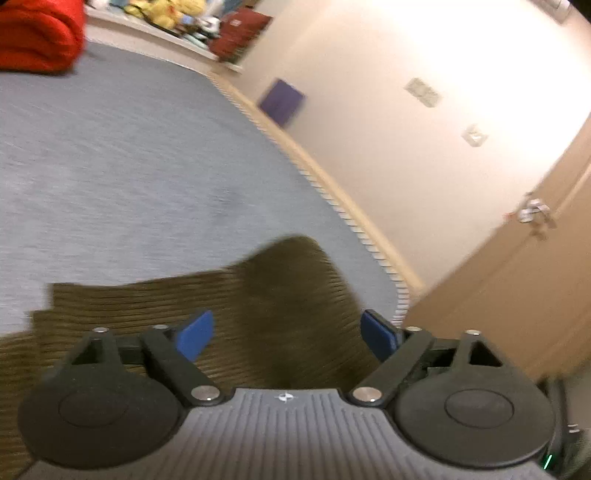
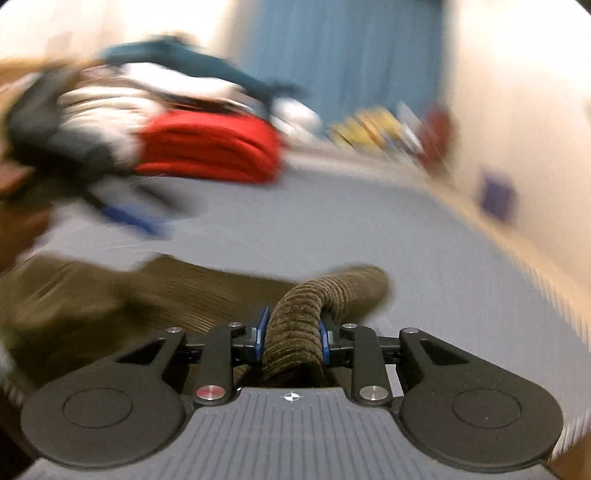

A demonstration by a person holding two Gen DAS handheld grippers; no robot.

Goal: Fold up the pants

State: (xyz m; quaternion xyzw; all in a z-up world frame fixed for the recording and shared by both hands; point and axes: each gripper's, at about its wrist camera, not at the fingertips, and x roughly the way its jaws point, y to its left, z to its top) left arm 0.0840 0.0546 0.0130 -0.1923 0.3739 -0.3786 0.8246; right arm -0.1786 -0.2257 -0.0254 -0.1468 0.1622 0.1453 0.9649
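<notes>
Surroundings, as logged from my two tools. Grey bed cover [image 1: 122, 155] stretches ahead of my left gripper [image 1: 291, 338]; a red folded blanket [image 1: 37, 33] sits far ahead to its left, a shelf of bright clutter [image 1: 173, 16] beyond that. Cream wall [image 1: 406, 110] runs along the right, with a purple square [image 1: 282, 102] low against it and a wooden door [image 1: 517, 280] nearer, right of the tool. Ahead-left of my right gripper [image 2: 291, 334], a blurred heap of clothes [image 2: 110, 110] lies beside the same red blanket; blue curtain [image 2: 343, 55] behind.

Item: pants [image 1: 258, 295], olive-brown corduroy, ribbed, lying on the cover directly in front of and under both tools. Before my left gripper they lie in stepped layers, one rounded flap raised ahead. Left gripper's blue pads [image 1: 197, 336] stand wide apart, nothing pinched. My right gripper is clamped on a thick rolled fold of the corduroy, which arches up between its pads.
</notes>
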